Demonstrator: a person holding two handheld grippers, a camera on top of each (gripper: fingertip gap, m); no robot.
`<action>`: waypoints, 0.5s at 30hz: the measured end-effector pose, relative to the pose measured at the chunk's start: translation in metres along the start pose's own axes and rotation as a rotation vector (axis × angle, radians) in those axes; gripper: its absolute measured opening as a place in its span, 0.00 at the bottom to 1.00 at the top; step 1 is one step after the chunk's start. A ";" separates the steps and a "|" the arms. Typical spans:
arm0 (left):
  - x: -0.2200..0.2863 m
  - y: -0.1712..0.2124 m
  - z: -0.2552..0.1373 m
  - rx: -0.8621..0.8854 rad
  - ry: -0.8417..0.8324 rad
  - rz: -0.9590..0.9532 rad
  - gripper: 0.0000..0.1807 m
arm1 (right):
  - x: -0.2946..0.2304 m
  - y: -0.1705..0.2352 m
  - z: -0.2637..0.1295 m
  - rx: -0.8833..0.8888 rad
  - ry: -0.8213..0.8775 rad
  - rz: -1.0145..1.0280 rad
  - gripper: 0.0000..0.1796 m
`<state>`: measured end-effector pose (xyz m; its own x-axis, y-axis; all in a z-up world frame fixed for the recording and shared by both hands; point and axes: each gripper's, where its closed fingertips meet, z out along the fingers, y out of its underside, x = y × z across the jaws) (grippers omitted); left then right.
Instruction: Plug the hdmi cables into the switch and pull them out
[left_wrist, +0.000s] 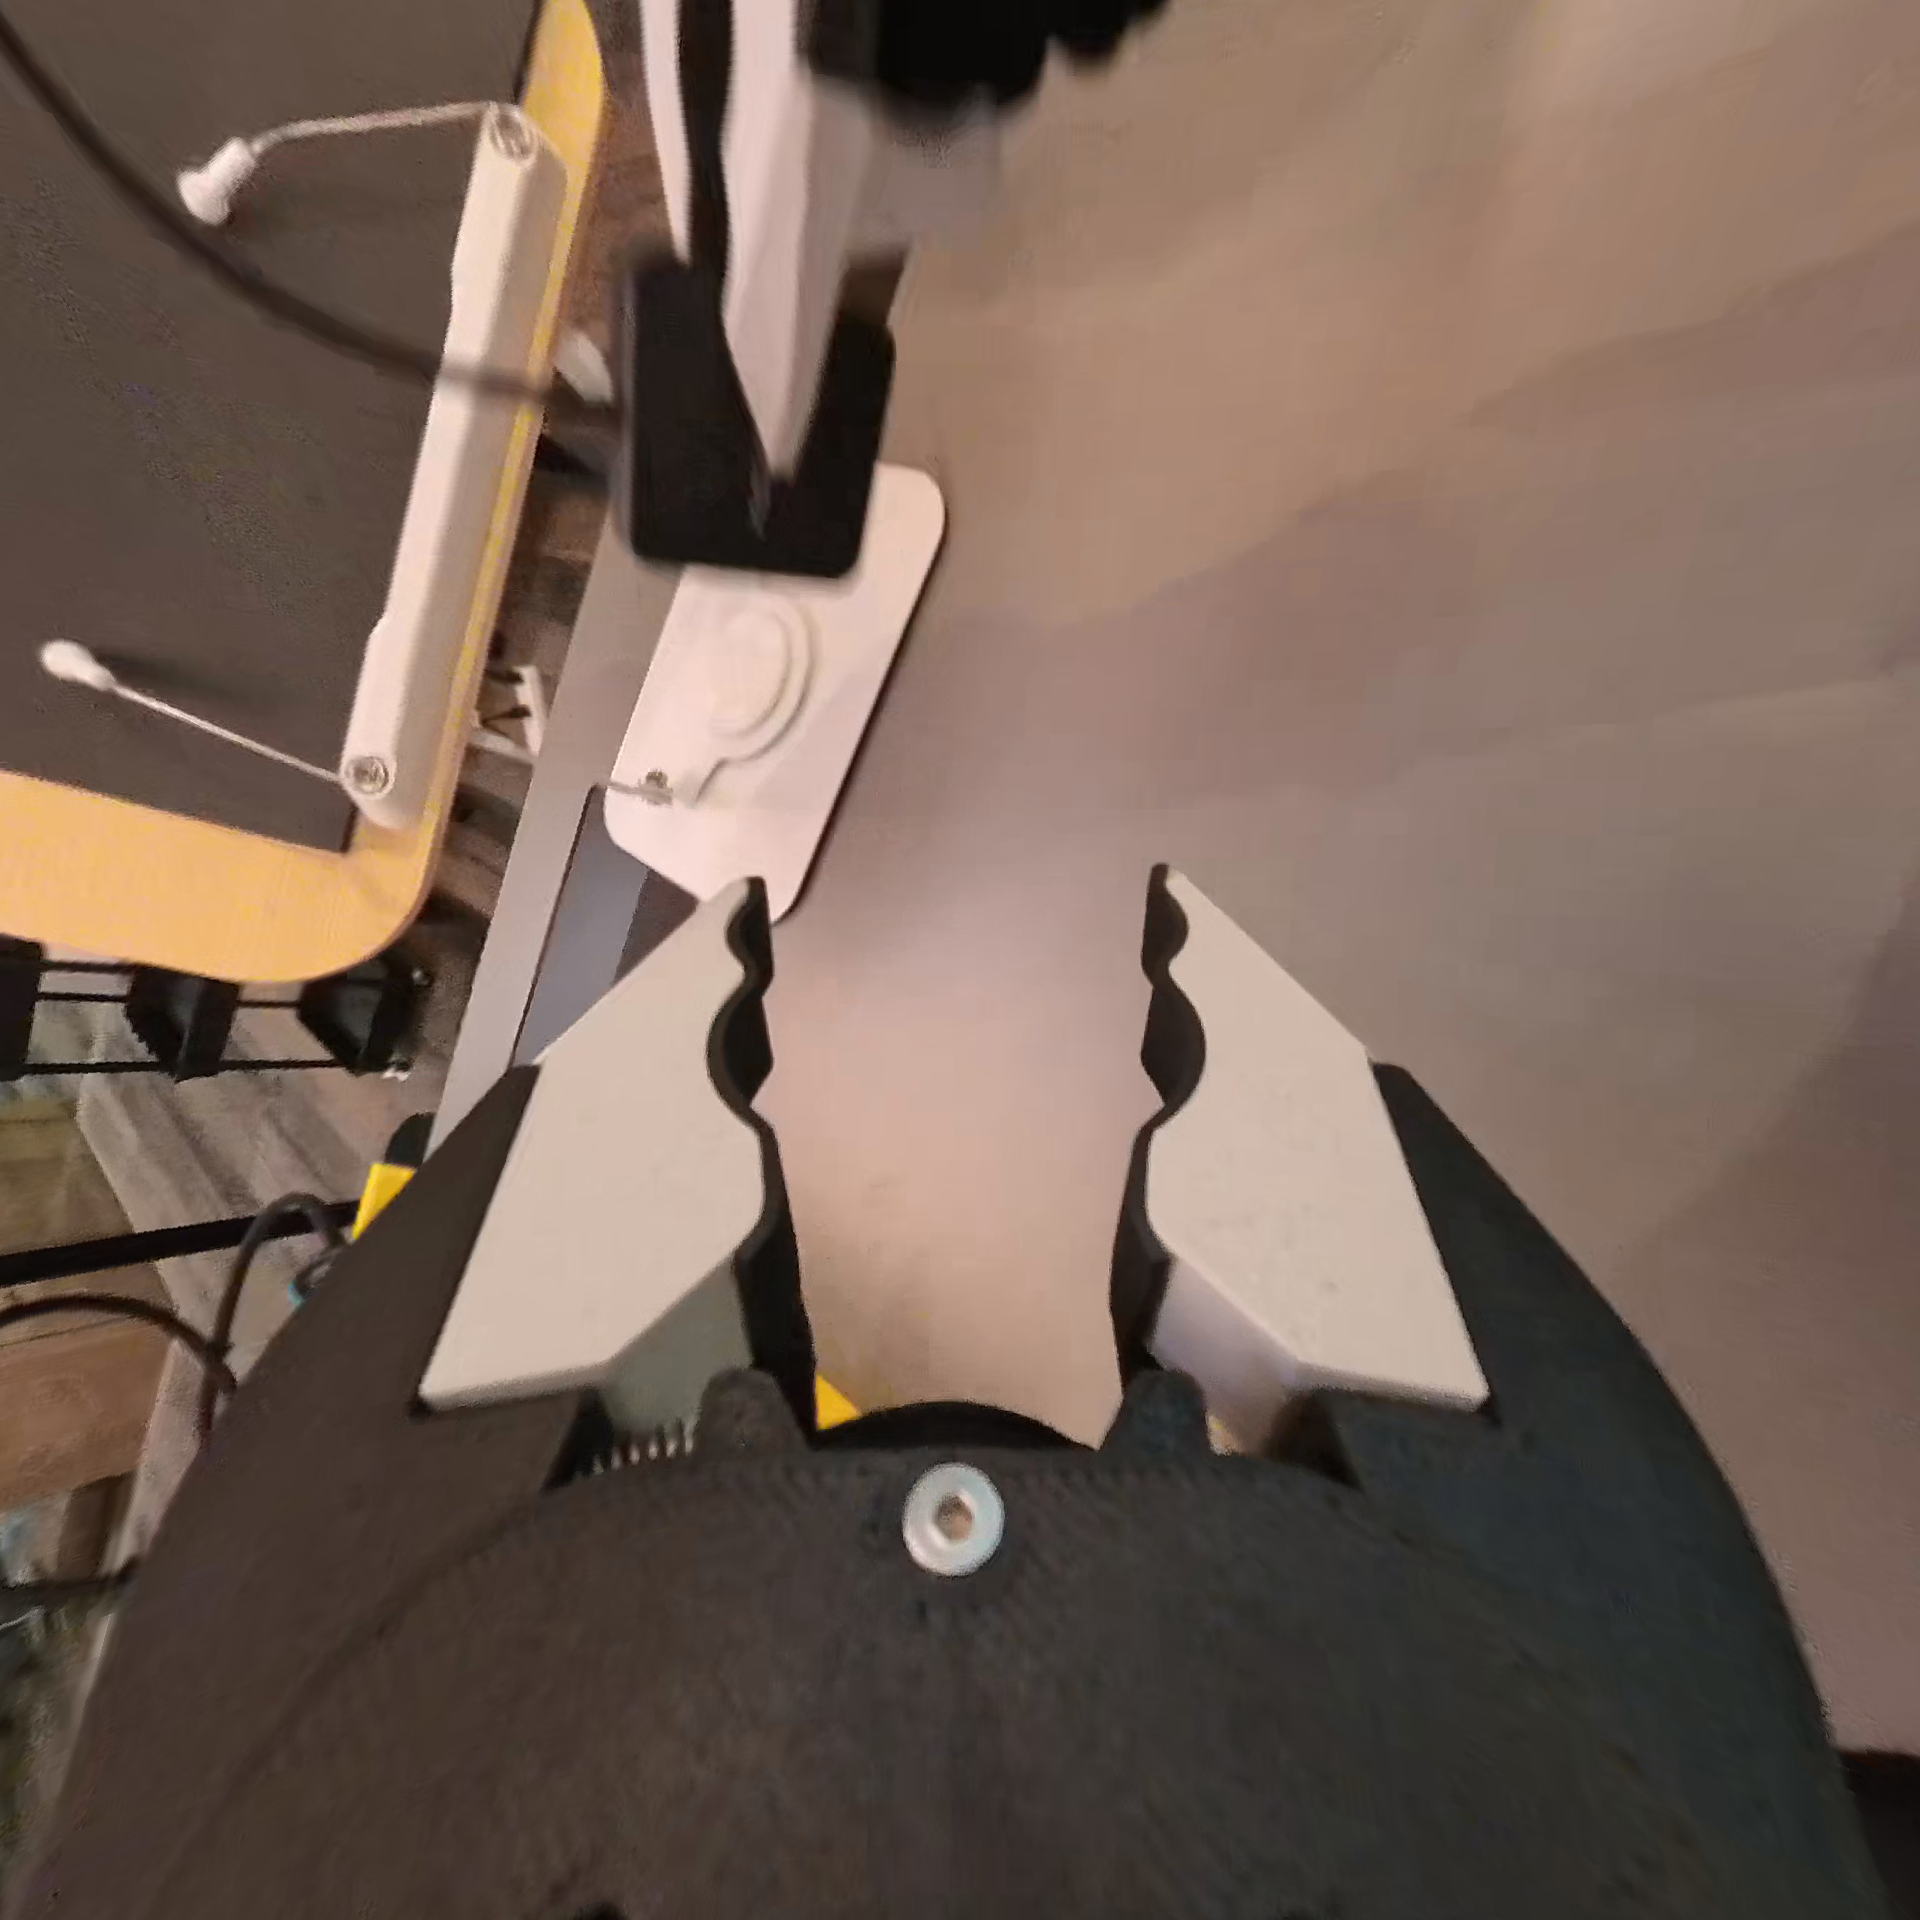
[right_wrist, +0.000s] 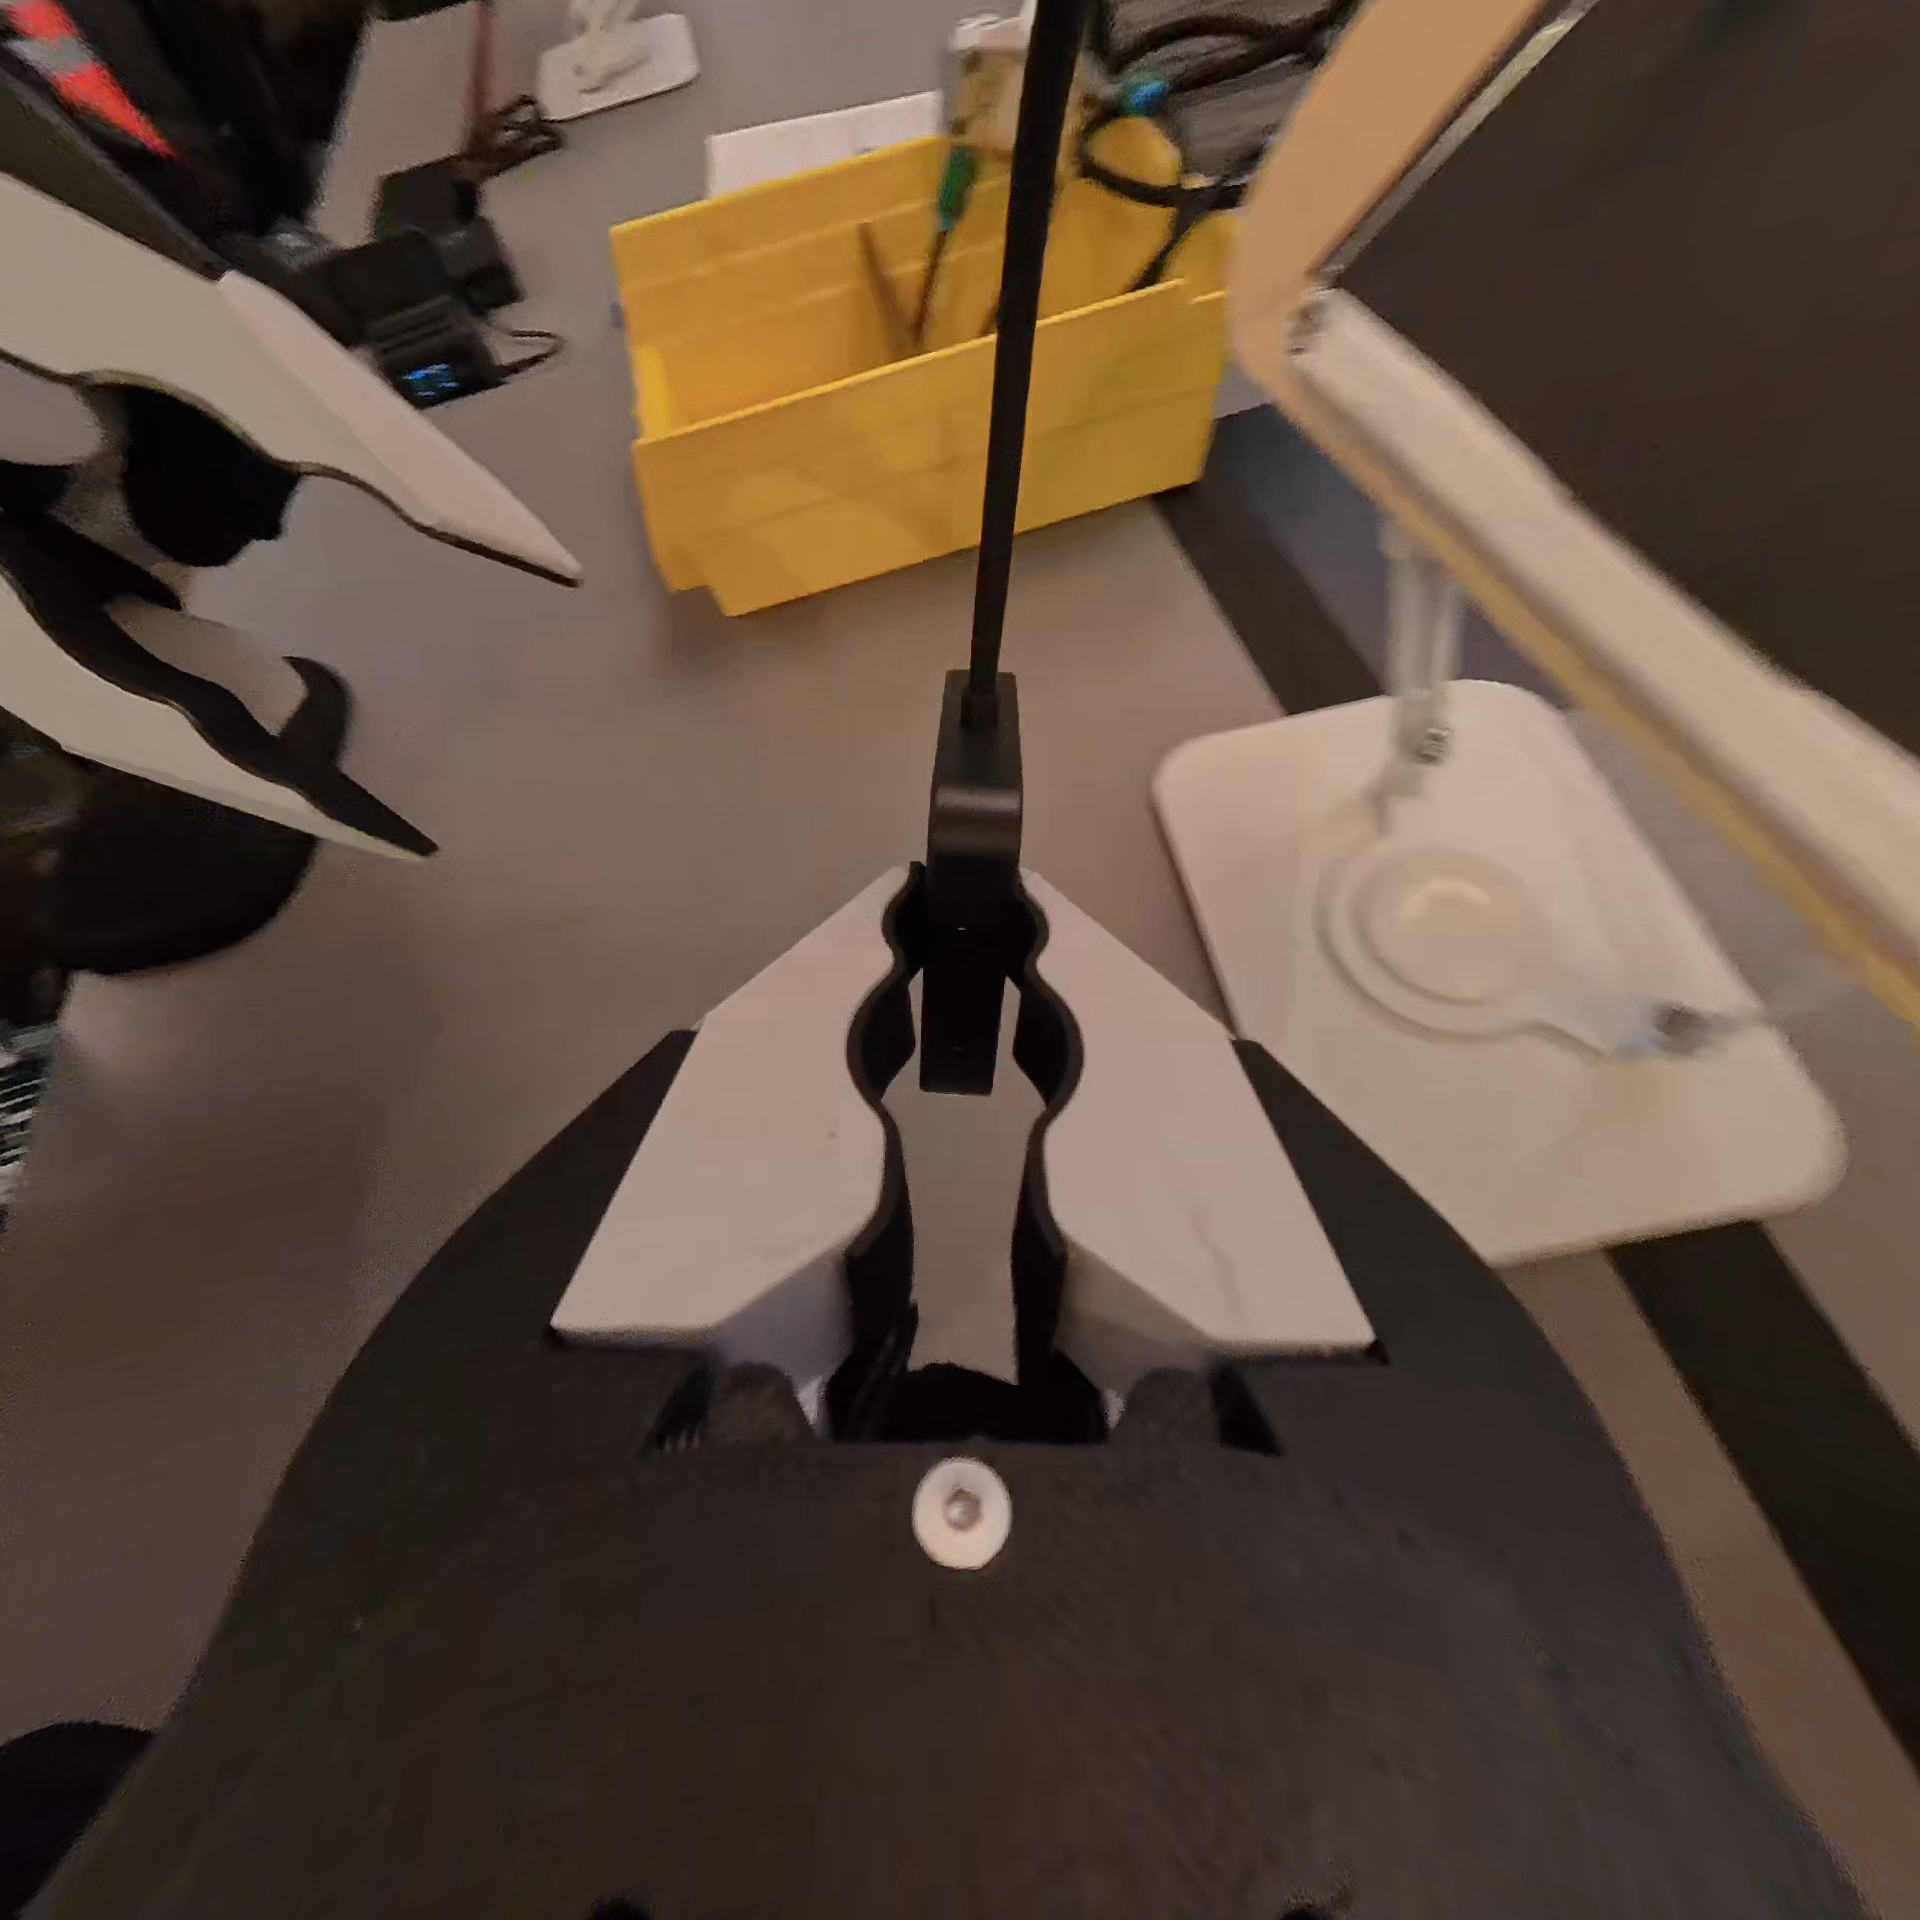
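Jaws of the right gripper (right_wrist: 961, 914) are clenched on a black hdmi plug (right_wrist: 971, 831), its cable (right_wrist: 1013, 364) running toward 12 o'clock over the grey bench (right_wrist: 623, 831). A yellow bin (right_wrist: 883, 416) sits beyond, a white stand base (right_wrist: 1455, 987) at 2 o'clock. The left gripper (left_wrist: 956, 904) hangs released and empty above the bench.

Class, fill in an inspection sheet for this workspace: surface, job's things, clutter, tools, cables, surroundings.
Surface: grey tabletop, bare near the tools.
Job's things: black HDMI plug held by the right tool; switch: nothing seen.
Clutter: yellow bin holding hand tools; white stand base.
Tools: left tool open, empty; right tool shut on the plug.
Cables: black cable runs up from the plug.
Surroundings: tilted wood-edged board to the right.
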<state>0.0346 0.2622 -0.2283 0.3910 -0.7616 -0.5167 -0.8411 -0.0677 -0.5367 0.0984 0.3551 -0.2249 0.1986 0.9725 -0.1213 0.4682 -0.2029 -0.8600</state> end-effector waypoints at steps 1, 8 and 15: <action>0.000 0.007 0.000 -0.013 -0.014 0.006 0.39 | 0.010 -0.001 -0.014 0.011 0.049 0.000 0.07; 0.003 0.057 -0.009 -0.068 -0.005 -0.076 0.38 | 0.093 0.007 -0.136 -0.026 0.412 0.021 0.06; 0.007 0.098 -0.013 -0.117 -0.010 -0.117 0.38 | 0.198 0.094 -0.259 -0.546 0.684 -0.020 0.06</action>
<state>-0.0501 0.2416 -0.2759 0.4920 -0.7377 -0.4622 -0.8271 -0.2305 -0.5126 0.4051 0.4990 -0.2016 0.5773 0.7300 0.3657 0.7889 -0.3833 -0.4804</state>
